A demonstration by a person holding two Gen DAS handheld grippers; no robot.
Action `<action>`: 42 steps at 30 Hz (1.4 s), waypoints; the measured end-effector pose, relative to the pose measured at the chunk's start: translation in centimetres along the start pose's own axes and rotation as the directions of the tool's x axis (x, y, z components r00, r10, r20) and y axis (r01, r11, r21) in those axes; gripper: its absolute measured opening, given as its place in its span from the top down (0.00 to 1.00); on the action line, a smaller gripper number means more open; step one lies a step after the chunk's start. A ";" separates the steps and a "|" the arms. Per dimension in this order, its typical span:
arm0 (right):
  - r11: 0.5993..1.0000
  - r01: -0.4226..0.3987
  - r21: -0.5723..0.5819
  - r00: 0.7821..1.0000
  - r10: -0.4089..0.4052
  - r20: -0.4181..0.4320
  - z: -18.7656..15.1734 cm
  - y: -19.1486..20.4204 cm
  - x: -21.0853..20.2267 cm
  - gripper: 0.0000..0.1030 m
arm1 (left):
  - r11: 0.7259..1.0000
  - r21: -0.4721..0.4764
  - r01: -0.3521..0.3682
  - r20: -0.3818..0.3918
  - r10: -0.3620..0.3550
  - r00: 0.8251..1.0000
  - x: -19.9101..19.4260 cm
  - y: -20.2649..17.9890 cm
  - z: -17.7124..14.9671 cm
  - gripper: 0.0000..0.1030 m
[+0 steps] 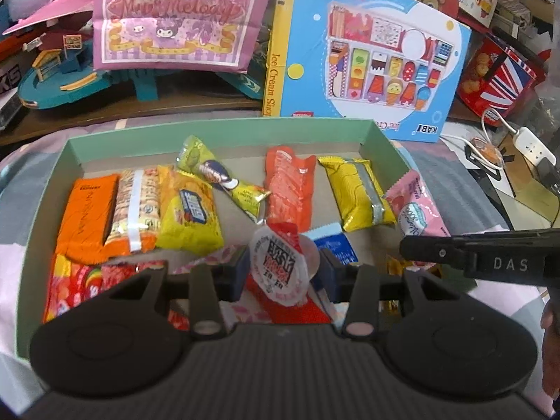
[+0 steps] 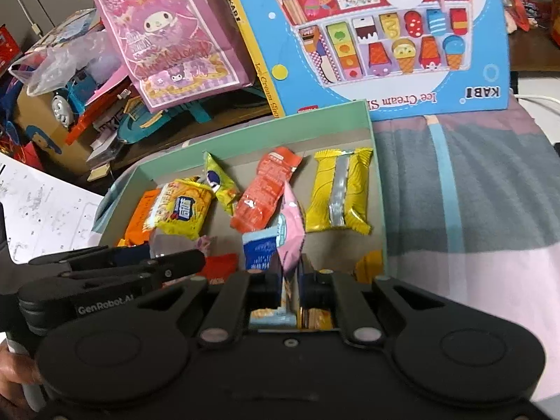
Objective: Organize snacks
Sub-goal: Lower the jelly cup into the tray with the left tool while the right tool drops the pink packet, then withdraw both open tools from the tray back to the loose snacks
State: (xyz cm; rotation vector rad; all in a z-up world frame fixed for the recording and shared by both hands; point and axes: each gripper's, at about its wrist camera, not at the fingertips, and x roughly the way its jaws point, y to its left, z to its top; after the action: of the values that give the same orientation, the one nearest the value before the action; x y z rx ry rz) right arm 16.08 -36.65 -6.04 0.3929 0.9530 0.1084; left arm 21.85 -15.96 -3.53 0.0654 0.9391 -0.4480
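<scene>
A mint-green box (image 1: 217, 129) (image 2: 245, 129) lies on a striped cloth and holds several snack packets. My left gripper (image 1: 285, 274) is shut on a small jelly cup (image 1: 280, 262) with a red and white lid, held over the box's near side. My right gripper (image 2: 290, 281) is shut on a pink packet (image 2: 292, 238) that stands up from between its fingers over the box's right part. In the left wrist view the same pink packet (image 1: 416, 206) sticks out above the right gripper's black fingers (image 1: 437, 250). The left gripper's arms (image 2: 122, 269) show at the left of the right wrist view.
Inside lie an orange pack (image 1: 87, 217), yellow packs (image 1: 189, 213) (image 1: 357, 192), a green wrapper (image 1: 224, 178), an orange-red pouch (image 1: 288, 185) and a blue packet (image 1: 336, 245). A blue toy box (image 1: 367, 52), a pink paper bag (image 1: 175, 14) and a red tin (image 1: 497, 73) stand behind.
</scene>
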 end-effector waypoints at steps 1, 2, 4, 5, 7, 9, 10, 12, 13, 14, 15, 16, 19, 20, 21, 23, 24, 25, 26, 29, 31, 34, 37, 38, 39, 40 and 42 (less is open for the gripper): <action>1.000 -0.002 -0.003 1.000 0.002 -0.003 0.1 0.1 0.4 0.92 | 1.000 -0.001 0.000 0.000 0.000 1.000 0.2 0.1 0.1 0.59; 1.000 -0.003 -0.007 1.000 0.003 -0.004 0.1 0.2 0.5 0.92 | 1.000 -0.002 -0.001 -0.001 0.001 1.000 0.5 0.2 0.3 0.59; 1.000 -0.005 -0.015 1.000 0.005 -0.006 0.3 0.2 1.1 0.92 | 1.000 0.000 -0.004 -0.001 0.004 1.000 0.8 0.2 0.6 0.59; 1.000 -0.006 -0.018 1.000 0.006 -0.007 0.5 0.2 1.3 0.91 | 1.000 0.000 -0.005 -0.001 0.005 1.000 1.0 0.3 0.8 0.59; 1.000 -0.006 -0.020 1.000 0.006 -0.006 0.6 0.2 1.5 0.88 | 1.000 0.000 -0.009 -0.003 0.009 1.000 1.3 0.3 1.0 0.59; 1.000 0.006 -0.020 1.000 -0.006 0.000 0.6 0.2 1.6 0.73 | 0.999 -0.002 -0.032 0.000 0.032 1.000 1.5 0.3 1.1 0.51; 1.000 0.006 -0.014 1.000 -0.006 0.010 0.6 0.2 1.4 0.66 | 0.999 -0.008 -0.047 0.000 0.047 0.999 1.6 0.3 1.1 0.27; 1.000 -0.001 -0.002 1.000 0.001 0.026 0.6 0.1 1.0 0.43 | 0.996 -0.023 -0.086 0.010 0.087 0.996 1.5 0.3 0.9 0.10; 1.000 -0.004 -0.002 0.999 0.004 0.033 0.5 0.1 0.8 0.39 | 0.996 -0.019 -0.091 0.015 0.091 0.996 1.4 0.3 0.8 0.10; 1.000 -0.004 -0.003 0.999 0.004 0.039 0.5 0.2 0.6 0.30 | 0.996 -0.019 -0.089 0.011 0.089 0.996 1.3 0.4 0.7 0.10; 1.000 -0.002 -0.006 0.999 0.002 0.046 0.5 0.3 0.3 0.21 | 0.996 -0.024 -0.086 0.005 0.086 0.996 1.2 0.4 0.6 0.09; 1.000 0.004 -0.008 0.998 -0.003 0.055 0.4 0.5 0.0 0.18 | 0.996 -0.029 -0.086 0.001 0.086 0.996 1.1 0.5 0.5 0.06; 1.000 0.007 -0.004 0.998 -0.007 0.067 0.4 0.7 -0.9 0.11 | 0.995 -0.039 -0.092 0.004 0.092 0.996 0.2 0.6 0.1 0.02; 1.000 0.003 -0.001 0.997 -0.003 0.071 0.4 0.8 -1.3 0.06 | 0.995 -0.039 -0.091 0.005 0.092 0.996 -0.1 0.6 0.0 0.01; 1.000 0.003 -0.001 0.997 -0.003 0.079 0.3 1.0 -1.7 0.03 | 0.995 -0.036 -0.090 0.006 0.091 0.996 -0.5 0.5 0.0 0.00; 1.000 0.007 -0.006 0.996 -0.007 0.094 0.1 1.4 -2.5 0.01 | 0.995 -0.030 -0.091 0.009 0.092 0.996 -1.3 0.2 -0.3 0.00; 1.000 0.008 -0.006 0.995 -0.007 0.098 0.0 1.6 -3.0 0.00 | 0.995 -0.027 -0.092 0.010 0.092 0.996 -1.7 0.0 -0.4 0.00; 1.000 0.007 -0.005 0.995 -0.006 0.101 -0.1 1.7 -3.5 0.00 | 0.995 -0.025 -0.092 0.012 0.092 0.996 -2.1 -0.2 -0.4 0.00; 1.000 0.006 -0.005 0.995 -0.006 0.102 -0.2 1.8 -3.8 0.00 | 0.996 -0.023 -0.091 0.014 0.091 0.996 -2.5 -0.4 -0.5 0.00; 1.000 0.012 -0.003 0.994 -0.011 0.111 -0.7 2.1 -5.3 0.00 | 0.996 -0.020 -0.090 0.023 0.091 0.996 -4.0 -0.9 -1.0 0.00; 1.000 0.018 0.005 0.993 -0.019 0.113 -1.1 2.1 -6.3 0.00 | 0.996 -0.019 -0.090 0.028 0.091 0.996 -4.9 -1.1 -1.3 0.00; 1.000 0.029 0.010 0.994 -0.030 0.109 -1.8 2.0 -7.9 0.00 | 0.996 -0.016 -0.086 0.026 0.087 0.996 -6.3 -1.6 -2.0 0.00; 0.999 0.033 0.008 0.993 -0.033 0.116 -2.8 1.7 -9.4 0.00 | 0.997 -0.014 -0.073 0.024 0.073 0.997 -7.4 -2.1 -3.2 0.00; 0.999 0.039 0.008 0.992 -0.039 0.119 -3.2 1.6 -9.8 0.00 | 0.997 -0.012 -0.071 0.019 0.071 0.997 -7.7 -2.4 -3.8 0.00; 0.999 0.043 0.010 0.992 -0.044 0.120 -3.5 1.3 -10.2 0.00 | 0.998 -0.010 -0.068 0.011 0.068 0.998 -7.9 -2.5 -4.3 0.00; 0.999 0.046 0.019 0.992 -0.048 0.118 -4.0 1.1 -10.4 0.00 | 0.998 -0.008 -0.064 0.001 0.064 0.998 -7.9 -2.7 -4.9 0.00; 0.998 0.048 0.035 0.993 -0.051 0.109 -4.7 0.7 -10.7 0.00 | 0.998 -0.005 -0.055 -0.020 0.055 0.998 -8.0 -3.1 -6.1 0.00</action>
State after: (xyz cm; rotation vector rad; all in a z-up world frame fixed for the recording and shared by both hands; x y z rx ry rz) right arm 6.08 -37.52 0.08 0.4005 0.8558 0.0259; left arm 11.94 -14.54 -0.40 0.0904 0.9553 -0.3946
